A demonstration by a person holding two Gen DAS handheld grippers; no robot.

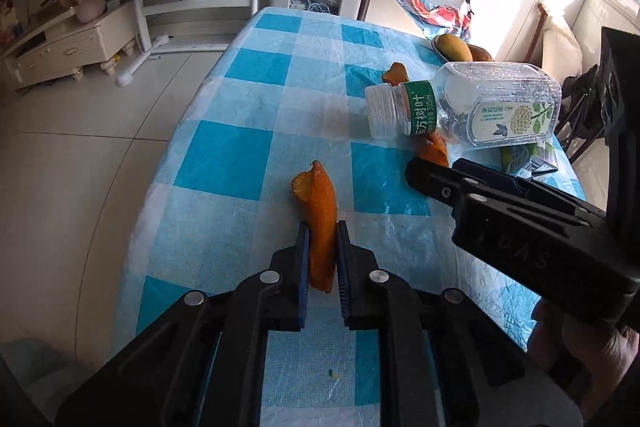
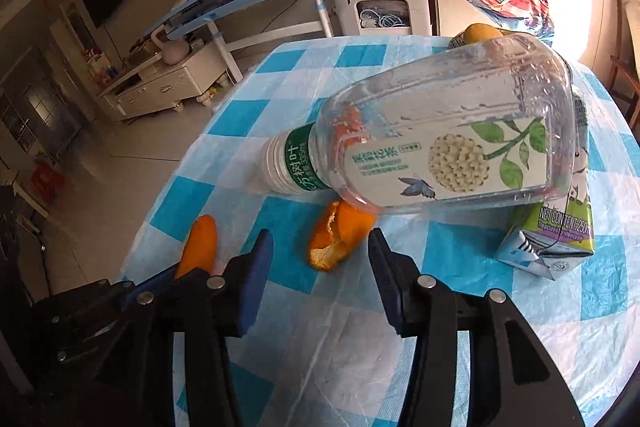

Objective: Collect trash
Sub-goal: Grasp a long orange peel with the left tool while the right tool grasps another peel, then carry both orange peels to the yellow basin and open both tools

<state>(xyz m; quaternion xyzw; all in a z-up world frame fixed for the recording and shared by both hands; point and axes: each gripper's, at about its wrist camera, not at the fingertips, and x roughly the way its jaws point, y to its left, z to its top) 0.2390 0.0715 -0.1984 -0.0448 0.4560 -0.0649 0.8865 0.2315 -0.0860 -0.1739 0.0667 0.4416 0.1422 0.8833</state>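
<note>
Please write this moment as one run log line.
left gripper: shut on peel | right gripper: open, before second peel | bottle: lying on table

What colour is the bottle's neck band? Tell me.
Green with white lettering, on the clear bottle; clearest in the left wrist view.

Both wrist views look down close along their jaws, sharing the checkered table (image 1: 248,147) and clear bottle (image 2: 440,131).
</note>
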